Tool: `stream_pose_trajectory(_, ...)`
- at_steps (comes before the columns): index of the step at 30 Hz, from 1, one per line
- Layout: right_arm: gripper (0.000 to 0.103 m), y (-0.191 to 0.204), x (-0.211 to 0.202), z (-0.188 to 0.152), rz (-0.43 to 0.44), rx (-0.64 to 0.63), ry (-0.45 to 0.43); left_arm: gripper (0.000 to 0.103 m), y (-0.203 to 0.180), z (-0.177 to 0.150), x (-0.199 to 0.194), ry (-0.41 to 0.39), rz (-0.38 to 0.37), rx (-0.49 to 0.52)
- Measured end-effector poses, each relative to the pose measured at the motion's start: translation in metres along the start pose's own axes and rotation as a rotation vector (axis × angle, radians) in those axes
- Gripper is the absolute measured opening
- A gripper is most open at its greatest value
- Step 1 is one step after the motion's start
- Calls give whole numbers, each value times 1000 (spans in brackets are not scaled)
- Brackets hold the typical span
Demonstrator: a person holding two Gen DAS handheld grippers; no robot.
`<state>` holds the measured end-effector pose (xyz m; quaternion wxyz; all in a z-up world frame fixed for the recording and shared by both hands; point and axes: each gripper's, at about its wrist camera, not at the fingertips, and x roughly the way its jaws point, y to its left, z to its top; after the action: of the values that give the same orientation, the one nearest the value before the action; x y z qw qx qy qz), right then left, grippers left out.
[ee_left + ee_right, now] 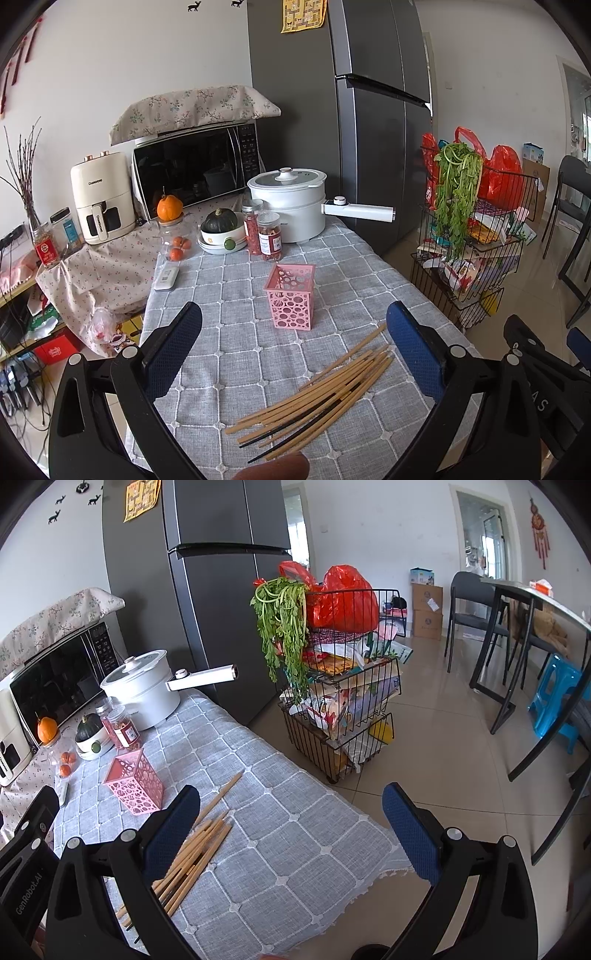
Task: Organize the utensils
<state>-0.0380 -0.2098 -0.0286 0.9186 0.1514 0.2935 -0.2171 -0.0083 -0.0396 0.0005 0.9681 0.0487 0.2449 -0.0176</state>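
A bundle of several wooden and dark chopsticks [325, 391] lies flat on the grey checked tablecloth [236, 295], near the front. An empty pink perforated holder [291, 297] stands upright just behind them. My left gripper [295, 354] is open and empty, above the chopsticks with its fingers on either side. In the right wrist view the chopsticks [195, 853] lie by the left finger and the pink holder [135, 782] stands to the left. My right gripper [291, 830] is open and empty, above the table's right edge.
A white electric pot [291, 203] with a long handle, two jars [262, 230], a squash on dishes [221, 230], a microwave [195, 170] and an air fryer [103, 197] stand at the back. A wire cart [343, 672] with greens stands right of the table.
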Motion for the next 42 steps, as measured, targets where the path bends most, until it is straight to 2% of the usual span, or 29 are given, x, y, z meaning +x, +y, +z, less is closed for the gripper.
stream_pose_trajectory(37,96,3,-1,0,4,-1,7,96,5,-3,1,9,1,-3)
stream_pose_trajectory(40,96,0,1,0,11,22,19,96,13,-2,9,43,-17,-24)
stream_pose_trajectory(42,96,-8,7,0,47,78,58,96,26,0,26,121,-59,-78)
